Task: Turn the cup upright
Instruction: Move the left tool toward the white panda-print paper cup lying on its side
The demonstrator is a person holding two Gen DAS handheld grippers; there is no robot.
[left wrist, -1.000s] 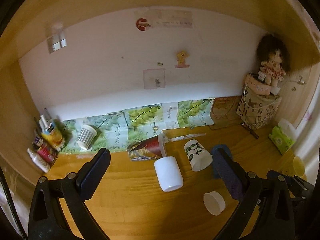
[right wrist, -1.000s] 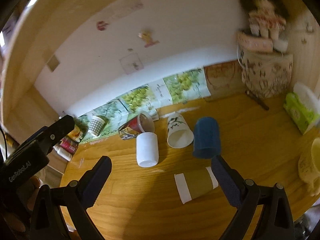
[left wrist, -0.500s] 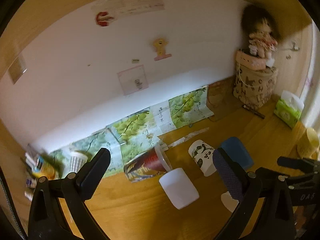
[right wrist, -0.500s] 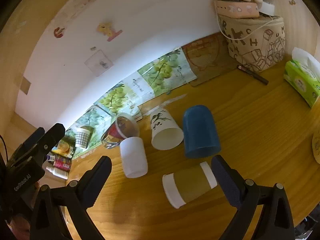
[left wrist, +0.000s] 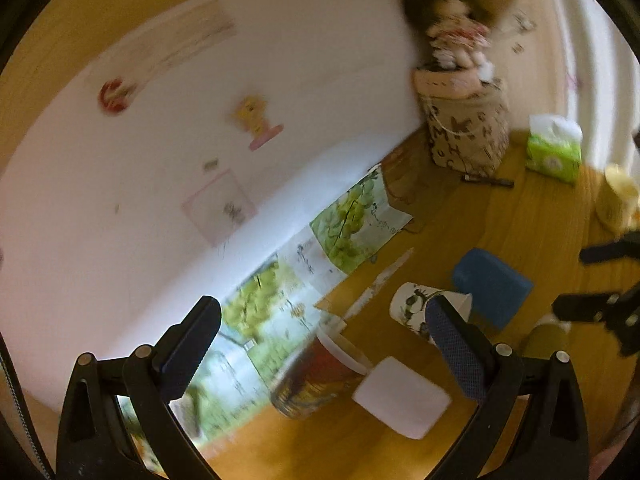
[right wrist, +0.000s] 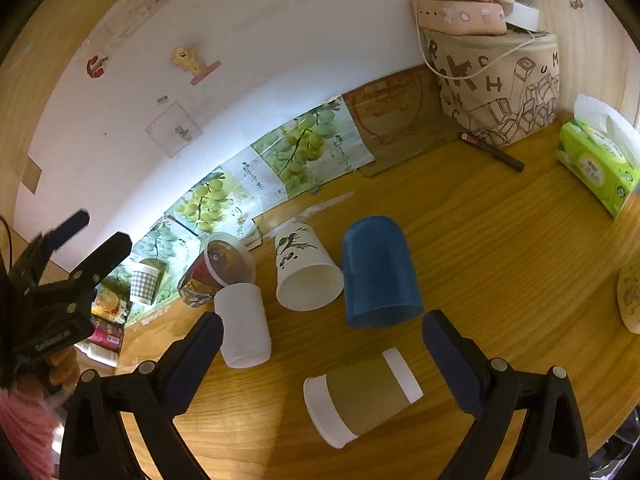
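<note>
Several cups lie on their sides on the wooden desk (right wrist: 500, 240). A brown-sleeved paper cup (right wrist: 360, 396) lies nearest, just below and between my right gripper's (right wrist: 322, 330) open fingers. Behind it lie a blue cup (right wrist: 380, 276), a panda-print cup (right wrist: 306, 272), a plain white cup (right wrist: 242, 324) and a red printed cup (right wrist: 218, 272). My left gripper (left wrist: 320, 320) is open and empty, above the red cup (left wrist: 316, 376) and white cup (left wrist: 400, 396). The left wrist view is blurred.
A checkered cup (right wrist: 144, 284) stands upright at the far left by small bottles (right wrist: 106, 332). A printed bag (right wrist: 496, 88), pen (right wrist: 492, 148) and green tissue pack (right wrist: 596, 160) sit at the back right. A yellow mug (right wrist: 632, 300) is at the right edge.
The right gripper has come closer to the cups, above the brown-sleeved one. The left gripper has swung and tilted, with its view now blurred. Both stay open.
</note>
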